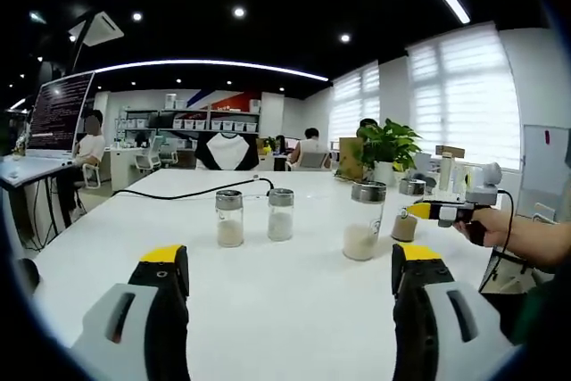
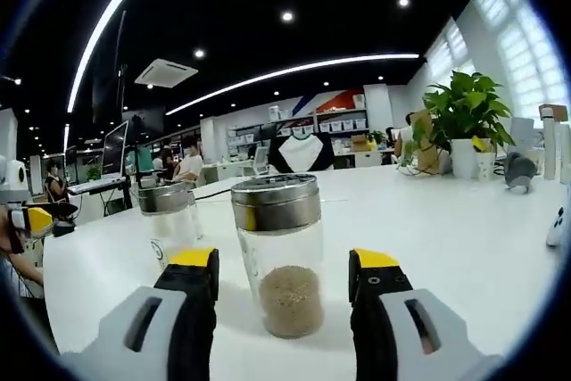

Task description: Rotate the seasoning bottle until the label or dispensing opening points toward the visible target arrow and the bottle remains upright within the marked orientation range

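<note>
Left gripper (image 1: pixel 290 287) hangs wide open over bare white table (image 1: pixel 294 327), well short of four shakers; my right gripper (image 1: pixel 428 211) reaches in beside the far pair. From the right gripper view, my right gripper (image 2: pixel 284 278) stands open around the seasoning bottle (image 2: pixel 278 252), upright between the jaws, not yet touching. I judge I'm approaching: next, close and twist. No arrow or readable label shows.

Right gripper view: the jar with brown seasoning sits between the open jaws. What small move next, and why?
Probably ease the right gripper forward and close on the brown seasoning jar. The jaws stand open on either side of it, not touching the glass, and it stands upright on the white table; a grip must come before any turning.
</note>
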Demonstrator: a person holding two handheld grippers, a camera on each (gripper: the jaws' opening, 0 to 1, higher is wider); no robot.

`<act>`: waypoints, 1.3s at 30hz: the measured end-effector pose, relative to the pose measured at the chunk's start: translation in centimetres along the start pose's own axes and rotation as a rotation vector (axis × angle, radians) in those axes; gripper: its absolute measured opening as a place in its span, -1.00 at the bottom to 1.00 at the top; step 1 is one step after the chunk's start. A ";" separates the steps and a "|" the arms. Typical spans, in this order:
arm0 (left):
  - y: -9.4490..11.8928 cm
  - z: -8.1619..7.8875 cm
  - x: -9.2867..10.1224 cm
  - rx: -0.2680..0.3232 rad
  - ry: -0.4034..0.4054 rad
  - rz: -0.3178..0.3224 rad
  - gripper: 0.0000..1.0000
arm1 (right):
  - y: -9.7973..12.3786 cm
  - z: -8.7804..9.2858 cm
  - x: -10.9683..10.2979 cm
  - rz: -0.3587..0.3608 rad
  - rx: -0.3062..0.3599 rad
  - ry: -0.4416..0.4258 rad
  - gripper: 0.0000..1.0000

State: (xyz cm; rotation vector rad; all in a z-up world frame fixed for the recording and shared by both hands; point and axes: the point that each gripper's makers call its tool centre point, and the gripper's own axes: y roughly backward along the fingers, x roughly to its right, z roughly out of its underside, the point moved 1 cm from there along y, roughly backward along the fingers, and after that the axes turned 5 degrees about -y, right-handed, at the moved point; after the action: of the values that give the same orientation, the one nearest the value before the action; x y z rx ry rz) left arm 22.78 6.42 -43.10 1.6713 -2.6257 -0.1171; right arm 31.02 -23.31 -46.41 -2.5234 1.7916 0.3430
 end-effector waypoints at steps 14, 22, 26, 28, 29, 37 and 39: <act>-0.8 -0.2 1.1 0.021 0.004 0.032 0.99 | -0.9 -0.5 -0.2 0.073 -0.004 0.048 0.19; -0.4 -0.2 0.2 0.027 0.015 0.018 0.99 | -1.7 -0.8 -0.6 0.102 -0.003 0.064 0.16; -0.3 -0.6 -0.2 0.042 0.015 0.006 0.99 | -1.9 -1.1 0.1 0.144 0.000 0.059 0.12; -0.3 -0.6 -0.2 0.042 0.013 0.006 0.99 | -1.9 -1.0 0.3 0.150 0.001 0.056 0.08; -0.4 -0.5 -0.3 0.040 0.014 0.006 0.99 | -1.9 -0.9 0.5 0.160 -0.004 0.058 0.06; -0.1 -0.1 -0.5 0.027 0.021 -0.003 0.99 | -1.9 0.2 0.5 0.150 -0.030 0.062 -0.19; 0.0 -0.2 -0.6 0.031 0.016 -0.005 0.99 | -1.9 0.2 0.5 0.143 -0.034 0.087 -0.21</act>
State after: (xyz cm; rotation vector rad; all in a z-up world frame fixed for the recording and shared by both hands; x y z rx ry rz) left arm 23.02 6.97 -42.92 1.6812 -2.6248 -0.0632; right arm 32.87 -23.10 -46.94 -2.4755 2.0210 0.2738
